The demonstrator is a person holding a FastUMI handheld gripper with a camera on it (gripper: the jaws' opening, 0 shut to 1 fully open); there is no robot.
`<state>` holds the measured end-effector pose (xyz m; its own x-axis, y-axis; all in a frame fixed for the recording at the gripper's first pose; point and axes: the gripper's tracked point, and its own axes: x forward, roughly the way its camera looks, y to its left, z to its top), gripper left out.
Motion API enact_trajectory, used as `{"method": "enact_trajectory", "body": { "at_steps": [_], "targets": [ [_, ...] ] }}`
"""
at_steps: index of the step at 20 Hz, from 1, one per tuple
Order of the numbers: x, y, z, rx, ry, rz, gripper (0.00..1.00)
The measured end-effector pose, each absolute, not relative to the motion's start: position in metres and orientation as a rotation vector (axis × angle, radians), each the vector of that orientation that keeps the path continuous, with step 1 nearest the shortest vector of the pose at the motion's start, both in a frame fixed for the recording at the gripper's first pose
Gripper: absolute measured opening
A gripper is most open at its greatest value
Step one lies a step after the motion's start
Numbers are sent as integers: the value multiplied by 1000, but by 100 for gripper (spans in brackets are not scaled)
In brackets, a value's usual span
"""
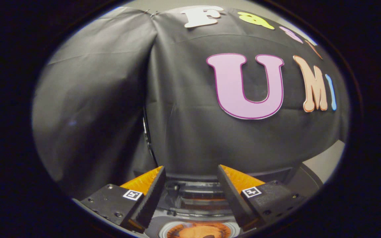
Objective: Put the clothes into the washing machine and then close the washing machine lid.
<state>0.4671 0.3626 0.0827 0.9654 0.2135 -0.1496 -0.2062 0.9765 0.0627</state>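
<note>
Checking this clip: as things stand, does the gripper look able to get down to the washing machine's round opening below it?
Probably yes. The gripper is open with nothing between its fingers, and the washing machine sits just ahead and below, something orange showing inside its round opening. Nothing visible blocks the way down.

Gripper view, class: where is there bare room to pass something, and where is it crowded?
Free: the gap between the open fingers of the hand-held gripper, nothing held there; the pale strip beside the black cloth wall. Crowded: just below and ahead of the fingers, the washing machine fittings, with something orange in a round opening beneath.
</note>
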Motion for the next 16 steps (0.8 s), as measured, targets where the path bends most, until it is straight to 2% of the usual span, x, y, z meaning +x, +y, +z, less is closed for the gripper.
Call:
{"method": "enact_trajectory", "body": {
  "at_steps": [4,5,11,14,16],
  "targets": [
    [512,348,76,118,158,117,94],
    [520,344,72,109,160,105,97],
    [539,345,39,110,210,91,97],
    [542,340,38,-58,135,104,97],
    [541,336,34,-11,123,104,97]
  ]
}}
